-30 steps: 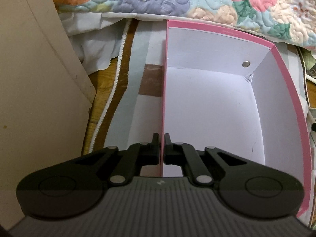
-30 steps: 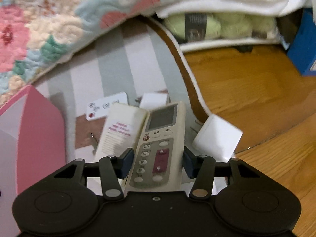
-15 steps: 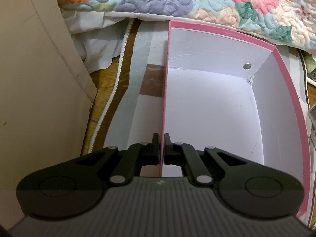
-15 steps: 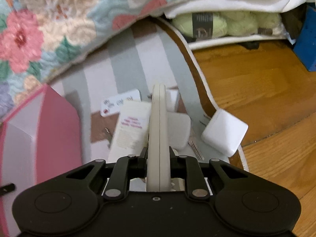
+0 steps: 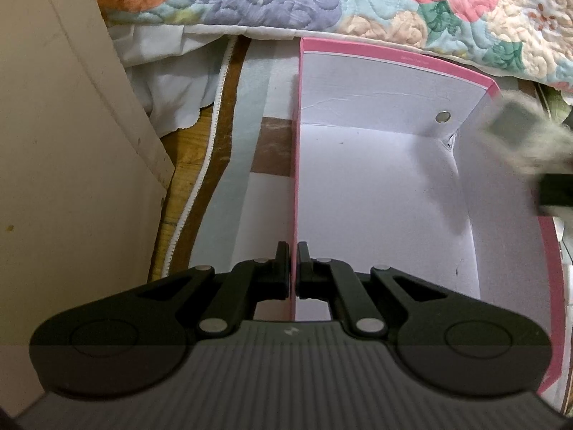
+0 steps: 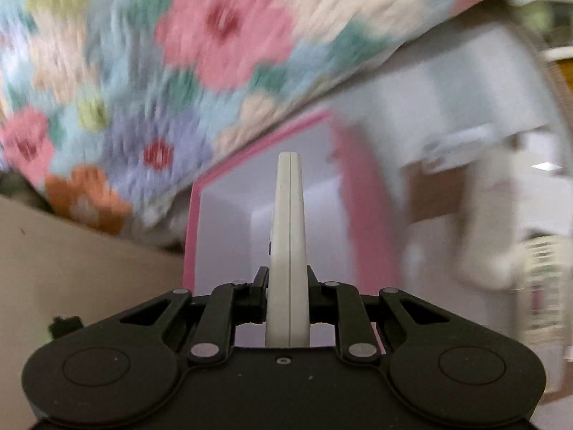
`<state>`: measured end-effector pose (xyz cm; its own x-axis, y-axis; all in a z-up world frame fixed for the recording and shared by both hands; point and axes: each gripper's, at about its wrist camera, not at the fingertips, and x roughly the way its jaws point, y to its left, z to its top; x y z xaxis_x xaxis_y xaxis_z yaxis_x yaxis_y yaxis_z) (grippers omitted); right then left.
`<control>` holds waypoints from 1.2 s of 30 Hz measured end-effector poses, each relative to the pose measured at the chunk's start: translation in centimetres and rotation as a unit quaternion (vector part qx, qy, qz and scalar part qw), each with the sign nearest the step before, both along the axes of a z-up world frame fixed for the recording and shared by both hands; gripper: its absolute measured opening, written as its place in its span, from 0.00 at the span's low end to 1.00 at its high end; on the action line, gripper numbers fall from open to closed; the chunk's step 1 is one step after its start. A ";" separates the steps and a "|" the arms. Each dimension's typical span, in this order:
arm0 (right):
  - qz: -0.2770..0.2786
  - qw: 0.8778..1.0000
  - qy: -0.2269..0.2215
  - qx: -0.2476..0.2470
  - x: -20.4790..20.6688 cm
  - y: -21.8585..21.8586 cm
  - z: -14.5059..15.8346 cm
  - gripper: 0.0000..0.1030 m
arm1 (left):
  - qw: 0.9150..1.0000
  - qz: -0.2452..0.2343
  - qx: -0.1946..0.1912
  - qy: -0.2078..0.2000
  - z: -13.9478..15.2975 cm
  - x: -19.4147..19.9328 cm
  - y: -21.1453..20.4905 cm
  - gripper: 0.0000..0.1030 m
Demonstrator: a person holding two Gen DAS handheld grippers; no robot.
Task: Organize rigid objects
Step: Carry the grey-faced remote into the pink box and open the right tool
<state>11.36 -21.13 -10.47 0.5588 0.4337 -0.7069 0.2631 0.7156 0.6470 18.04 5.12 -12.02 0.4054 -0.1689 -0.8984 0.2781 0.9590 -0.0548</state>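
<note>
My left gripper [image 5: 293, 268] is shut on the left wall of the pink box [image 5: 295, 165], which is white inside and holds nothing. My right gripper [image 6: 288, 283] is shut on a cream remote control [image 6: 288, 236], held on edge and pointing at the pink box [image 6: 361, 200]. In the left wrist view the remote [image 5: 515, 132] shows blurred over the box's right rim, with the right gripper behind it at the frame edge.
A flowered quilt [image 5: 358, 3] hangs just behind the box. A beige panel [image 5: 64, 179] stands at the left. A striped mat [image 5: 247, 150] lies under the box on a wood floor. Blurred white items [image 6: 494, 222] lie on the mat to the right.
My right gripper has swung left with the remote, from over the scattered items to in front of the pink box. The remote has come into the left wrist view. The left gripper holds still.
</note>
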 end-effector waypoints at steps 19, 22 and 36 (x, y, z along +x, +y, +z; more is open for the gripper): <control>0.054 0.993 0.074 0.071 9.5 7.7 -7.5 0.40 | 1.000 -0.002 -0.008 -0.009 -0.1 -0.5 0.6 0.03; 0.069 0.995 0.064 0.021 9.0 7.4 -5.6 0.50 | 1.000 -0.002 -0.006 -0.009 0.0 -0.5 0.6 0.03; 0.072 0.994 -0.033 -0.076 -2.5 -3.1 6.9 0.54 | 1.000 -0.005 0.001 -0.030 0.6 -0.7 0.3 0.02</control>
